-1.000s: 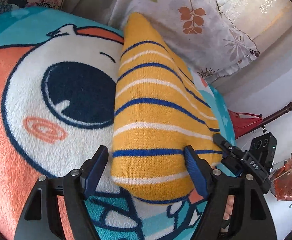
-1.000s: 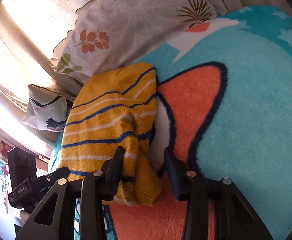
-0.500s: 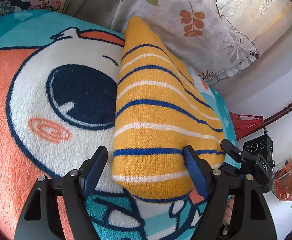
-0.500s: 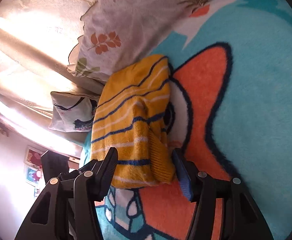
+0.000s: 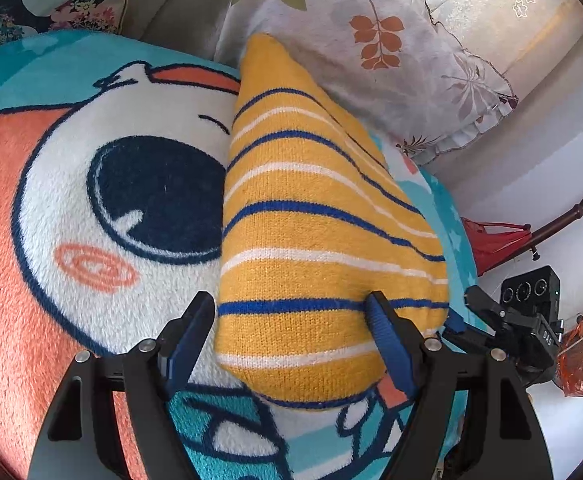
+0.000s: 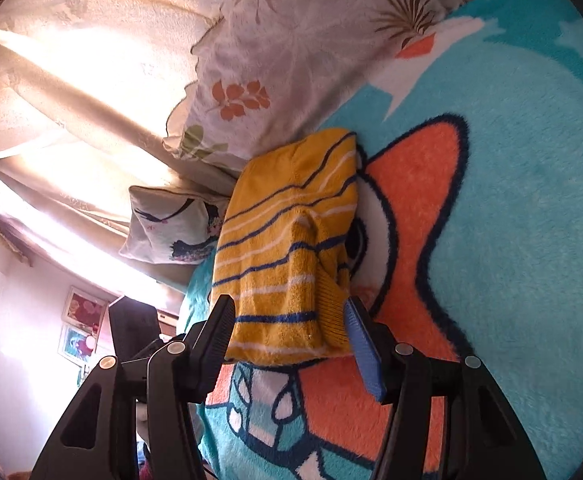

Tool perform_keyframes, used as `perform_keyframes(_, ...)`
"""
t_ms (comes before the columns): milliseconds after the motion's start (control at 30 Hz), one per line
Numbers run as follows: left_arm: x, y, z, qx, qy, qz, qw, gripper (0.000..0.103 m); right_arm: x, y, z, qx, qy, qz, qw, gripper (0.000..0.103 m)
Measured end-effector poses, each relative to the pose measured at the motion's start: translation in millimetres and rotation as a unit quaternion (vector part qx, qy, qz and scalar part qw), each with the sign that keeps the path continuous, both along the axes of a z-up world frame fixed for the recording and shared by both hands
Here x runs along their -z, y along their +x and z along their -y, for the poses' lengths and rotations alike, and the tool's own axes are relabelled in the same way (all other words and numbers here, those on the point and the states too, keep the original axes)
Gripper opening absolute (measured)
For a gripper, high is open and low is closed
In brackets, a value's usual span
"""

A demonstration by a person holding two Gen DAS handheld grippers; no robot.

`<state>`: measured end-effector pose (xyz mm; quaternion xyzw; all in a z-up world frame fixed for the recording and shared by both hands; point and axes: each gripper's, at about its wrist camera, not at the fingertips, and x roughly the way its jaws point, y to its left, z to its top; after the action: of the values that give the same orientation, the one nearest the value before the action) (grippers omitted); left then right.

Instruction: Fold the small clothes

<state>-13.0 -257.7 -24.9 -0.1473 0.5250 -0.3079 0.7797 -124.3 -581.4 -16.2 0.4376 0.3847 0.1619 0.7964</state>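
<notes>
The folded yellow striped sweater [image 5: 311, 240] lies on the cartoon blanket [image 5: 91, 280], its far end against the leaf-print pillow [image 5: 391, 60]. The left gripper [image 5: 291, 332] stands spread at the sweater's near edge, its right finger [image 5: 387, 340] on the knit, pinching nothing. The right gripper [image 6: 287, 332] is spread at the sweater's other side, its jaws having just been opening, the cuff between them unpinched.

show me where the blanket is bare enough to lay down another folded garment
Bare cartoon blanket spreads wide beside the folded yellow striped sweater, over the orange and teal areas away from the pillows. In the left wrist view, the big eye print is free too. It is crowded behind the sweater, against the floral pillow.
</notes>
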Motion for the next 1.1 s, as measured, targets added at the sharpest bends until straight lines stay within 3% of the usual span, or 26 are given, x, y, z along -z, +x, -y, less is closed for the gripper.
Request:
perform_keyframes(100,-1.6,0.4,2.7,0.001,0.01,0.007,0.9999,0.077,17.4,22.0,-16.5,-0.024,0.014,-0.013,1.0,0.063)
perform_keyframes(233,0.8,3.0,5.8,0.001,0.013,0.006,0.9999,0.079,31.5,34.4,-16.2,-0.046,0.106,0.001,0.993,0.073)
perform_keyframes(367,1.7,1.3,7.8,0.001,0.02,0.011,0.9997,0.079,52.2,30.5,-1.2,-0.044,0.243,0.03,0.968,0.073)
perform_keyframes(400,2.0,0.5,9.3,0.002,0.024,0.014,0.9996,0.08,50.8,28.6,0.1,-0.049,0.259,0.045,0.964,0.073)
perform_keyframes(467,3.6,-0.7,11.8,0.004,0.03,0.016,0.9994,0.08,48.0,27.5,-2.9,-0.059,0.252,0.054,0.965,0.074)
perform_keyframes(533,5.2,-1.0,12.4,0.004,0.03,0.014,0.9994,0.081,51.8,32.3,-8.9,-0.062,0.22,0.025,0.973,0.063)
perform_keyframes(700,6.4,0.3,10.9,0.007,0.027,0.008,0.9996,0.081,51.1,25.0,-0.2,-0.046,0.222,0.016,0.974,0.064)
perform_keyframes(767,6.4,0.8,10.9,0.01,0.027,0.009,0.9996,0.081,44.6,13.0,11.6,-0.023,0.197,0.018,0.98,0.068)
perform_keyframes(967,6.0,2.3,12.0,0.012,0.028,0.009,0.9995,0.081,2.7,-10.6,39.6,0.069,0.11,0.038,0.991,0.07)
perform_keyframes(1000,5.6,2.1,12.5,0.012,0.029,0.01,0.9994,0.081,-5.1,-8.5,37.0,0.067,0.098,0.042,0.992,0.07)
perform_keyframes(1100,4.2,0.9,15.0,0.012,0.039,0.016,0.999,0.082,-32.3,8.9,9.5,0.022,0.065,0.07,0.995,0.056)
